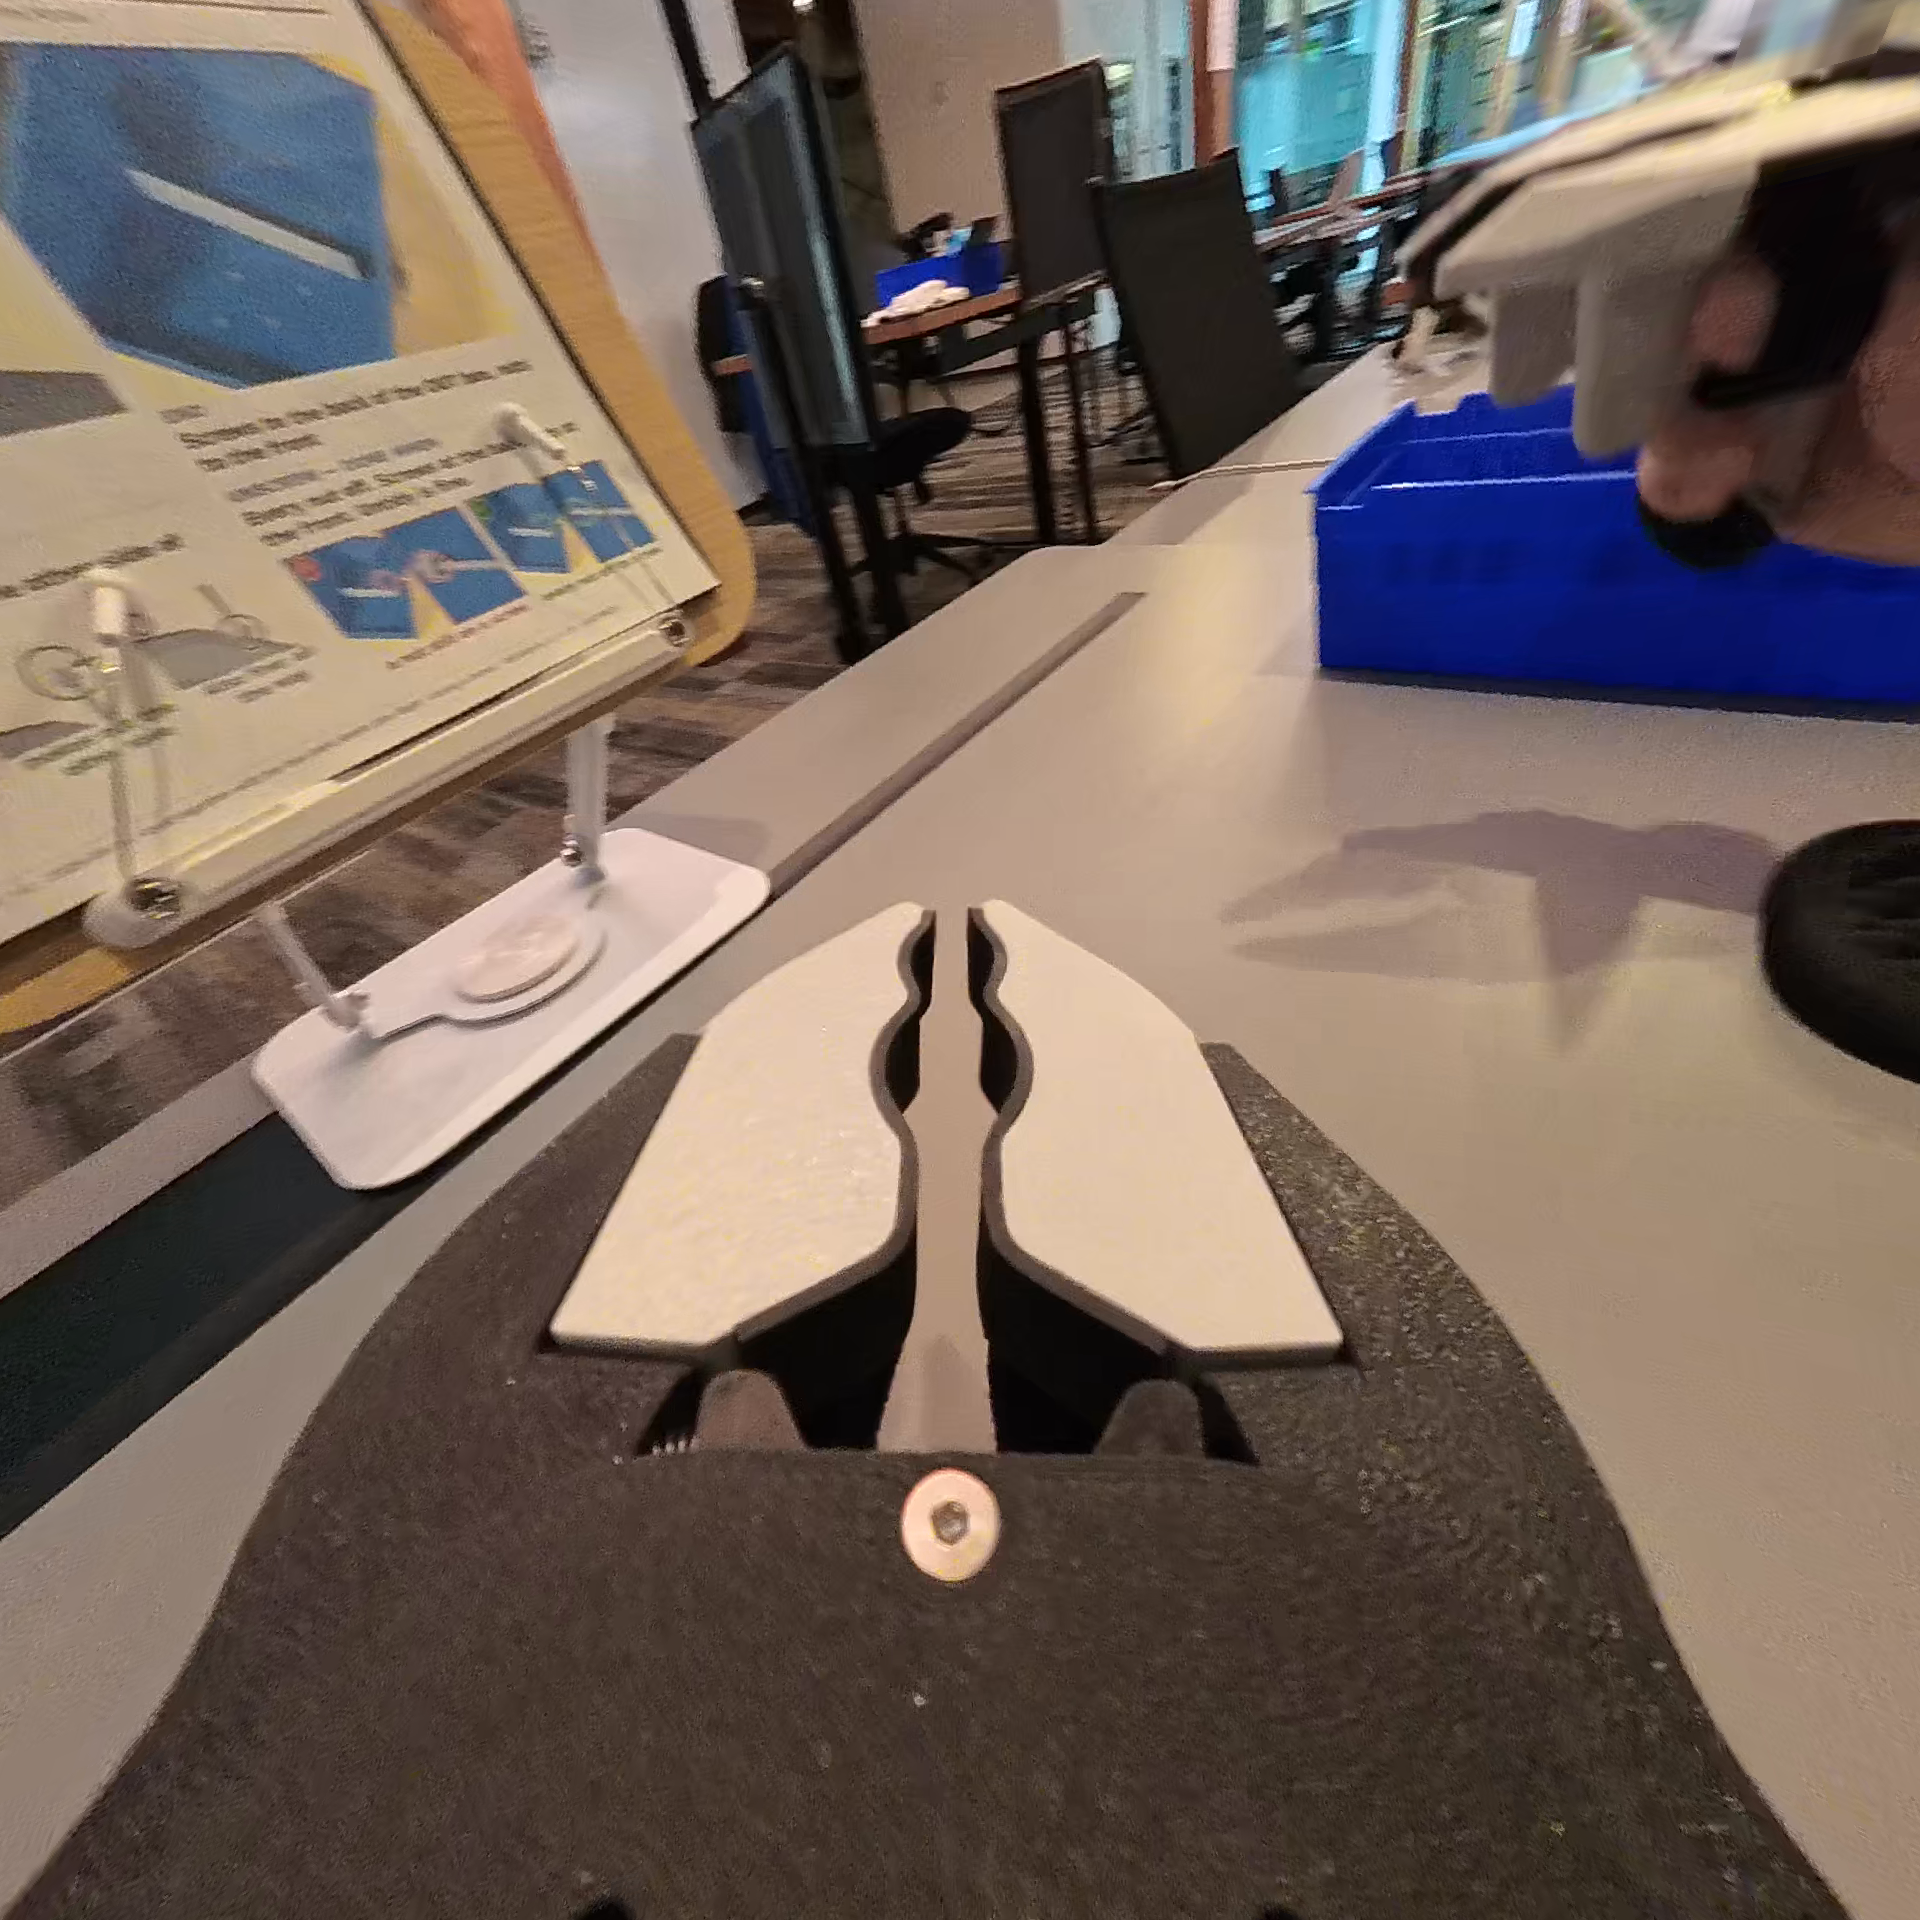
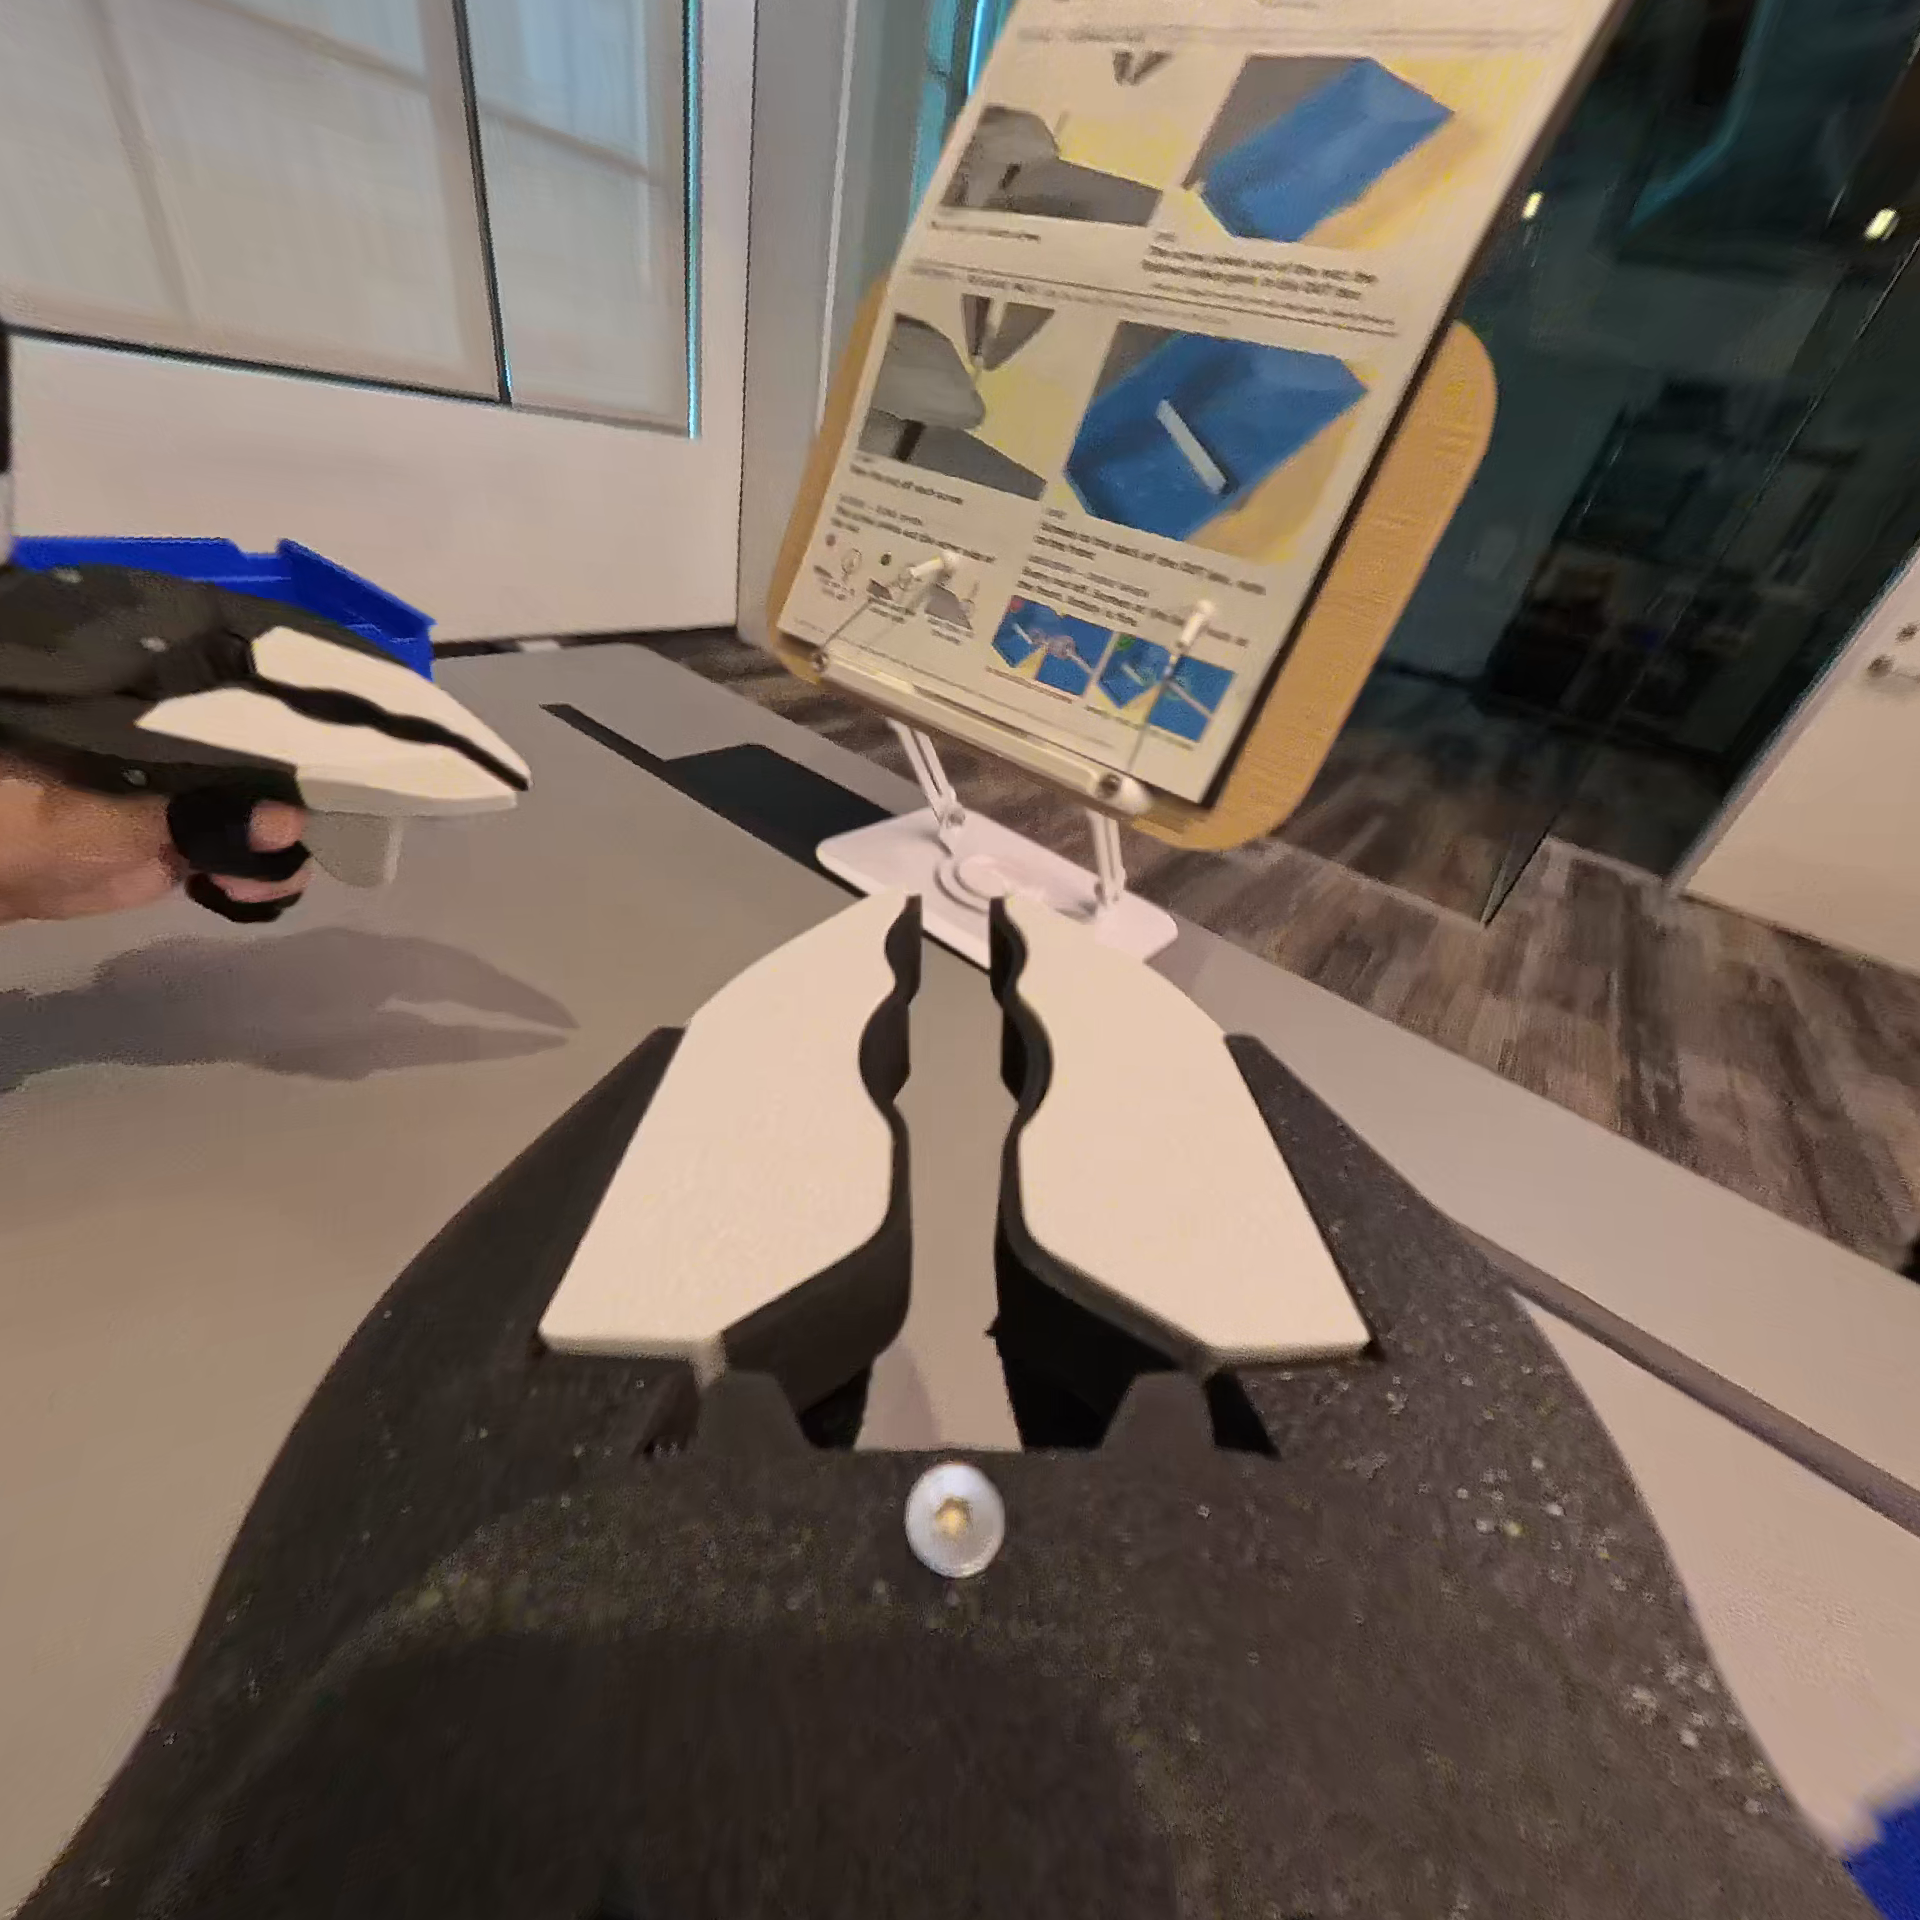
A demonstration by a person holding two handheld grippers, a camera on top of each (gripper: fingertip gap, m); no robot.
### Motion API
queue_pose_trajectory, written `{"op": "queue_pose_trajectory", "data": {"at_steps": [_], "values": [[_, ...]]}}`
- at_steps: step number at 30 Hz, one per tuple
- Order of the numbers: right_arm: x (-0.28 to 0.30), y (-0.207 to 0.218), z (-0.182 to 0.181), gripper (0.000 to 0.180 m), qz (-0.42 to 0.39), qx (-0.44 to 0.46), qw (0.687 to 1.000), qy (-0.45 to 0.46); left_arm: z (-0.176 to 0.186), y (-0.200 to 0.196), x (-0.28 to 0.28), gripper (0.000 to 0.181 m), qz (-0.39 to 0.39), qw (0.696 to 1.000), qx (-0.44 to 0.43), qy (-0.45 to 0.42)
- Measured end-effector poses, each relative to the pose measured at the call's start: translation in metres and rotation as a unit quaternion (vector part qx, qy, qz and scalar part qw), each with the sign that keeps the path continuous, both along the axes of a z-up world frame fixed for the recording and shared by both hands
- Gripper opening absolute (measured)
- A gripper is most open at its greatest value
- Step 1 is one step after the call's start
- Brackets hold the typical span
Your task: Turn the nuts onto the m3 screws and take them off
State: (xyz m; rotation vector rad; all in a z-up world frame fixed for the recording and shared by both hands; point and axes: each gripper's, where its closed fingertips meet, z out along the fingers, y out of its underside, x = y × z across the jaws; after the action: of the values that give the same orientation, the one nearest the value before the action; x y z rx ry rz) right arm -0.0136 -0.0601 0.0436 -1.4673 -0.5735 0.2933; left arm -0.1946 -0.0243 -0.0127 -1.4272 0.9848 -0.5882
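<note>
**Hovering Over the Table With Nothing in My Jaws**

Closest to me are my own two tools. My left gripper (image 1: 951, 914) has its jaws squeezed almost all the way together, with only a thin wavy slit between them. Nothing is in them. My right gripper (image 2: 954, 904) has its jaws a little bit apart, and they hold nothing too.

Under both is the grey table (image 1: 1351, 1143). The tools make dark shadows on it. A round black thing (image 1: 1849, 935) sits at the right edge of the left wrist view, and I cannot tell what it is.

A bit farther on stands a white base (image 1: 499, 1039) at the table's edge. Thin legs on it hold up a tilted picture sheet (image 1: 312, 468) with a wooden board (image 2: 1382, 623) behind it.

From the right wrist view, my left tool floats above the table, with my hand (image 2: 94, 862) around its grip. A blue bin (image 1: 1507, 603) rests on the table behind it. I cannot see inside the bin, and I cannot tell where the nuts and screws are.

Far away are dark chairs (image 1: 1195, 312) and a big window (image 2: 260, 187).
</note>
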Motion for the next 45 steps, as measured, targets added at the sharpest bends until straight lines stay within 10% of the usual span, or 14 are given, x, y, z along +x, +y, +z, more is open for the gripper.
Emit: {"op": "queue_pose_trajectory", "data": {"at_steps": [18, 28, 37, 45], "values": [[-0.034, 0.011, -0.103, 0.0, 0.024, -0.034, 0.995, -0.088, 0.063, 0.022, -0.09, 0.002, 0.24, 0.97, -0.028, -0.018], [-0.048, 0.008, -0.113, 0.0, 0.052, -0.049, 0.99, -0.12, 0.088, -0.002, -0.3, 0.018, 0.361, 0.921, -0.082, 0.123], [-0.052, 0.007, -0.115, 0.0, 0.06, -0.054, 0.987, -0.141, 0.007, -0.021, -0.517, 0.028, 0.474, 0.803, -0.253, 0.257], [-0.051, 0.007, -0.118, 0.0, 0.057, -0.063, 0.986, -0.141, -0.059, -0.038, -0.527, 0.031, 0.427, 0.788, -0.4, 0.19]]}}
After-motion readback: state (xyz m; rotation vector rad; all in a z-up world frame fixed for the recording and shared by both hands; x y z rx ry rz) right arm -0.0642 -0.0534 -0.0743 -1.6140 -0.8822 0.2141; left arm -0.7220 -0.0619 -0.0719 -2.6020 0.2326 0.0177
